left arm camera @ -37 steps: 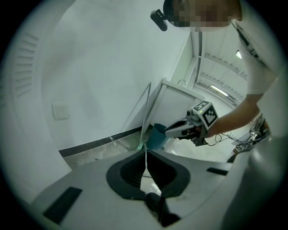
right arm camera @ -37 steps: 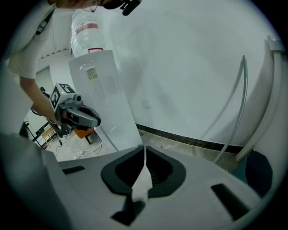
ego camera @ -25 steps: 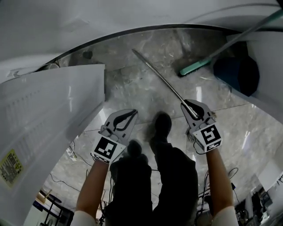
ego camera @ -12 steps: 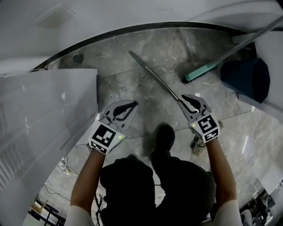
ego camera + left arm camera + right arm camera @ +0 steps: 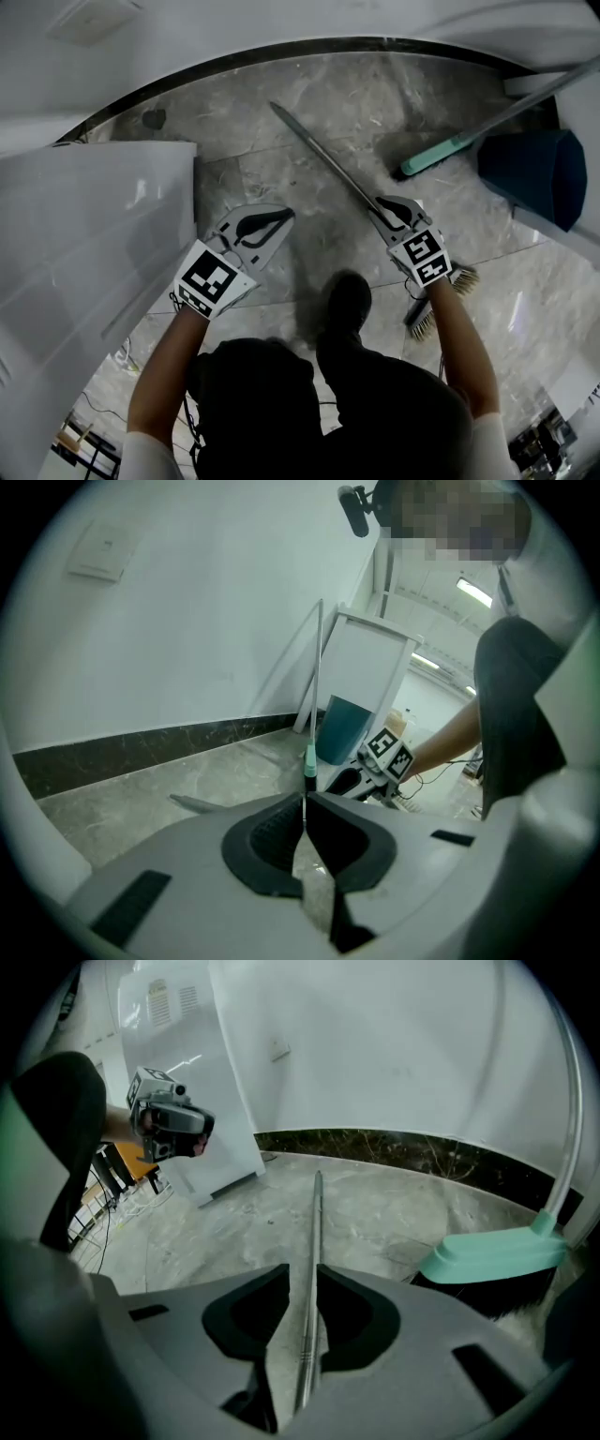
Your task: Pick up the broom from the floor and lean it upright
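Right claw (image 5: pixel 302 1277): my jaws have just been widening and now stand slightly apart, loose around the broom's handle.
Broom (image 5: pixel 323 157): its metal handle runs between my right jaws and straight ahead, low over the floor (image 5: pixel 281 178). Its bristles (image 5: pixel 441 302) lie back beside my right wrist.
Left claw (image 5: pixel 305 803): pressed together, with nothing between the jaws.
Teal brush head (image 5: pixel 492 1251): ahead and to the right of my right claw, by the blue bin (image 5: pixel 539 173).
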The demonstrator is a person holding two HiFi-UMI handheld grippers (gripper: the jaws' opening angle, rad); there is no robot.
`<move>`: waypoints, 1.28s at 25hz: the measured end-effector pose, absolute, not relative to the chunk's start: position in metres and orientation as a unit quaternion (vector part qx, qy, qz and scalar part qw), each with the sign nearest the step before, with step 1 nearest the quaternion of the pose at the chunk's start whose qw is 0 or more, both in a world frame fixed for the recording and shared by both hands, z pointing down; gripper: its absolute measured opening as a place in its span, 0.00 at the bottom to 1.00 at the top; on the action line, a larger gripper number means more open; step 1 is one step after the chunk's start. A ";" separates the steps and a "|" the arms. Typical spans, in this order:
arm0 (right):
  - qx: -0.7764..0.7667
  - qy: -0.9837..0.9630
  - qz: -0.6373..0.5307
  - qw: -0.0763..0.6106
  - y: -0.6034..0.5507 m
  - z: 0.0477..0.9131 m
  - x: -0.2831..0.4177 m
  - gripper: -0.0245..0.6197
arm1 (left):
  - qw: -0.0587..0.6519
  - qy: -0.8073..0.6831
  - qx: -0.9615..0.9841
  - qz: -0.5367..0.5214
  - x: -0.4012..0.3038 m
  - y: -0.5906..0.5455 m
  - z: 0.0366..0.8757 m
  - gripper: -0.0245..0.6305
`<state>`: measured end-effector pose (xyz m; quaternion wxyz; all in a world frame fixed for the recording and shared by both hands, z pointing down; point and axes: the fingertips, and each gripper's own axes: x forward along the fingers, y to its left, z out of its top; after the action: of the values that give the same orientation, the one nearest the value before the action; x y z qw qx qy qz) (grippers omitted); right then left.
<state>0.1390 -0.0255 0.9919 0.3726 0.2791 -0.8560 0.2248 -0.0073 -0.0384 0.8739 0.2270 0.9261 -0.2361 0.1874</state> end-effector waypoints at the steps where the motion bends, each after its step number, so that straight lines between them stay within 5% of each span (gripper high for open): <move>1: 0.280 -0.854 0.228 0.375 -0.026 1.000 0.140 0.18 | 0.227 -0.233 0.927 0.188 -0.006 -0.039 0.877 0.06; 20: 0.286 -0.818 0.250 0.431 -0.015 1.074 0.148 0.17 | 0.242 -0.231 0.918 0.215 -0.018 -0.031 0.896 0.06; 32: 0.334 -0.832 0.221 0.385 -0.032 0.947 0.159 0.16 | 0.212 -0.236 0.932 0.178 -0.020 -0.052 0.835 0.06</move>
<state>0.1590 -0.0316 0.9468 0.3850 0.3337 -0.8317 0.2207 -0.0205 -0.0520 0.8348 0.2118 0.9315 -0.2358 0.1784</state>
